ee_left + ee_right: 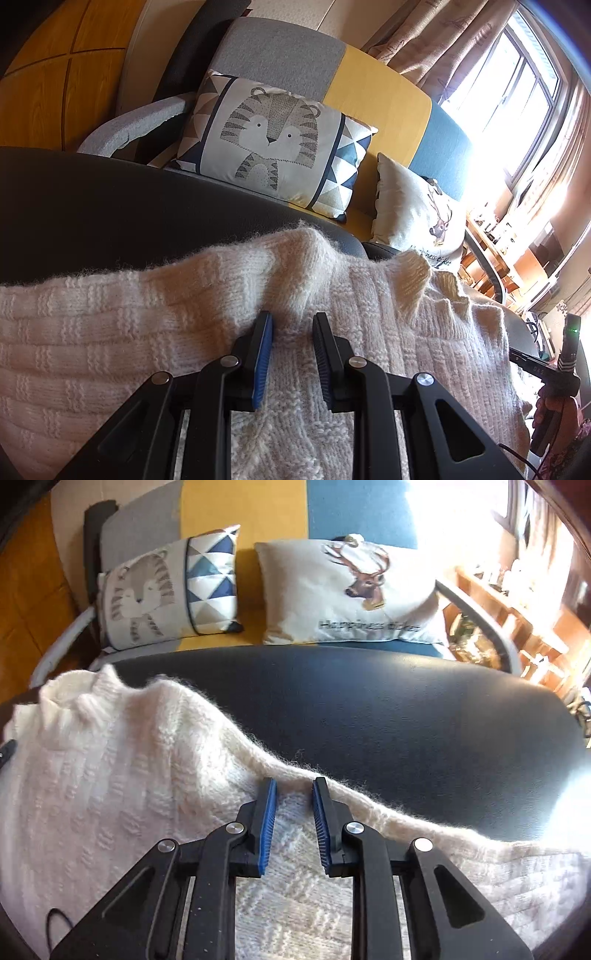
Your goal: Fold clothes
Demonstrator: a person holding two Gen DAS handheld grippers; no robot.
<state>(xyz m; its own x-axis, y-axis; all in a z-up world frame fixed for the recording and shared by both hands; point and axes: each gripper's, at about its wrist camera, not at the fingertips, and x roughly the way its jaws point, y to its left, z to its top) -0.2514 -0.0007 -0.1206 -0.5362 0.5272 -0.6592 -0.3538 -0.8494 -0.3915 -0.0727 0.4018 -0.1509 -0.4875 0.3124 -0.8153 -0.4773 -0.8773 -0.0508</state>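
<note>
A white knitted sweater [147, 332] is lying flat on a dark table [110, 206] in front of a sofa [376, 96], its long side running left to right across the table and its collar pointing toward the sofa. The left gripper [291, 321] is pointing down at the knit near the collar, its jaws standing a little apart with no cloth pinched. The right gripper [293, 786] is also tilting down, over the sweater's far edge, jaws apart and holding nothing.
</note>
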